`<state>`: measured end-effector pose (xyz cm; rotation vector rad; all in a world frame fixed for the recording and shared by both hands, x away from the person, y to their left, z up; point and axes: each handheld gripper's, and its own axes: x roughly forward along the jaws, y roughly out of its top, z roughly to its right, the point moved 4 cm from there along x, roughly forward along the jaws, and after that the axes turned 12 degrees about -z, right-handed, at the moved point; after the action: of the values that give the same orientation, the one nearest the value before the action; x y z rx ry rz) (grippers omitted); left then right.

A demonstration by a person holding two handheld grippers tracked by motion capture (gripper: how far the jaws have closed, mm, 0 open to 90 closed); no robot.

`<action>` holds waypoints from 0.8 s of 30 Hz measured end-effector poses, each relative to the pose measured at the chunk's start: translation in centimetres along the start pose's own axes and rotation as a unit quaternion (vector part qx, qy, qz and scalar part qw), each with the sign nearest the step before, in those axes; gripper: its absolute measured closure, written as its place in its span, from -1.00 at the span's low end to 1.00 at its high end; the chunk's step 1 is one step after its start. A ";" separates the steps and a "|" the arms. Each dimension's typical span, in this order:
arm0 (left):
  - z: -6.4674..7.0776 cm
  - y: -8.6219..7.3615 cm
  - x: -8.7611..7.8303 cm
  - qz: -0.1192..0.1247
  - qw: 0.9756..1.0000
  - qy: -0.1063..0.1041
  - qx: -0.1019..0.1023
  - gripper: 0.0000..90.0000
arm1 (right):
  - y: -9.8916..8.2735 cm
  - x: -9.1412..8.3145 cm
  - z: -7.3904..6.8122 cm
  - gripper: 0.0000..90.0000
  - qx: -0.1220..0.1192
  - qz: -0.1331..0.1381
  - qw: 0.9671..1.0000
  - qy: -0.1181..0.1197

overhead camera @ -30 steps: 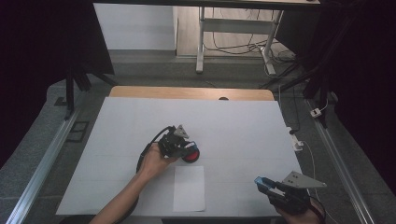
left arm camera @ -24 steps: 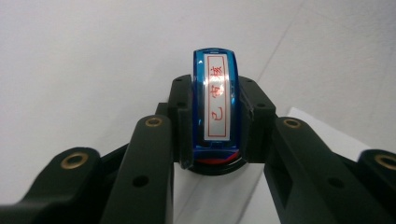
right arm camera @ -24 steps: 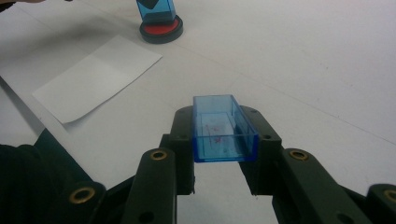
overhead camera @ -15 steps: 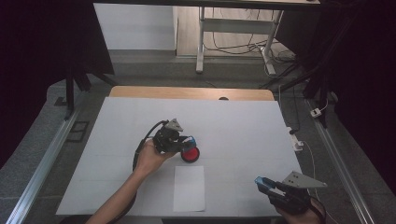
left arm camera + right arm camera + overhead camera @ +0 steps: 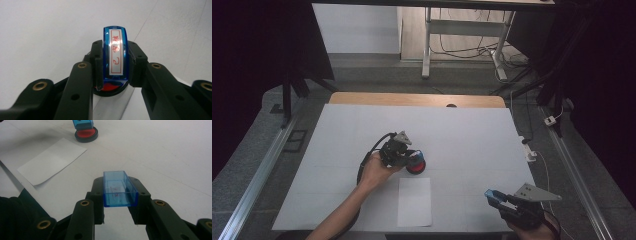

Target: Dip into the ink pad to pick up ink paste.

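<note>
From above, the left gripper pressed a blue stamp onto the red ink pad mid-counter. Up close, its fingers clamped the stamp's slick, rigid sides. The right gripper pinched the light, brittle-looking plastic cap.

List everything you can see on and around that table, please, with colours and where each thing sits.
stamp: one, blue with a red-lettered label, pressed on the ink pad, clamped in the left gripper
ink pad: one, red in a black rim, mid-table
stamp cap: one, clear blue, clamped in the right gripper
paper slip: one, white, near edge
table cover: one, white
left gripper: black, mid-table
right gripper: black, near right corner
</note>
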<state>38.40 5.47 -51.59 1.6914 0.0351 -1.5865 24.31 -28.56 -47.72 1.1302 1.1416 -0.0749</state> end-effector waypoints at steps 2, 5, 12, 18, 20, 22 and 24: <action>0.0 -0.1 0.2 -0.003 1.000 0.001 0.000 0.55 | 0.0 0.0 0.0 0.52 0.000 -0.001 1.000 -0.001; -0.1 -0.1 0.4 -0.005 1.000 -0.001 -0.002 0.55 | 0.0 0.0 0.0 0.52 0.000 -0.001 1.000 -0.001; -0.2 -0.2 0.7 -0.009 1.000 -0.002 -0.002 0.56 | 0.0 0.0 0.0 0.52 0.000 -0.002 1.000 -0.001; 0.1 -0.2 0.8 -0.012 1.000 0.011 0.012 0.56 | 0.0 0.0 -0.1 0.52 -0.003 -0.002 1.000 -0.001; 0.3 -0.2 0.9 -0.015 1.000 0.017 0.014 0.56 | 0.0 0.0 -0.1 0.52 -0.005 -0.005 1.000 -0.005; 0.5 -0.1 0.9 -0.023 0.999 0.029 0.023 0.56 | 0.0 0.1 -0.1 0.52 -0.005 -0.006 1.000 -0.006; 0.8 -0.1 0.9 -0.029 0.998 0.042 0.028 0.56 | 0.0 0.1 -0.1 0.52 -0.006 -0.007 1.000 -0.004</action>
<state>37.86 4.61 -52.28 1.8144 0.0822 -1.5710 24.26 -28.42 -47.76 1.1105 1.1407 -0.0836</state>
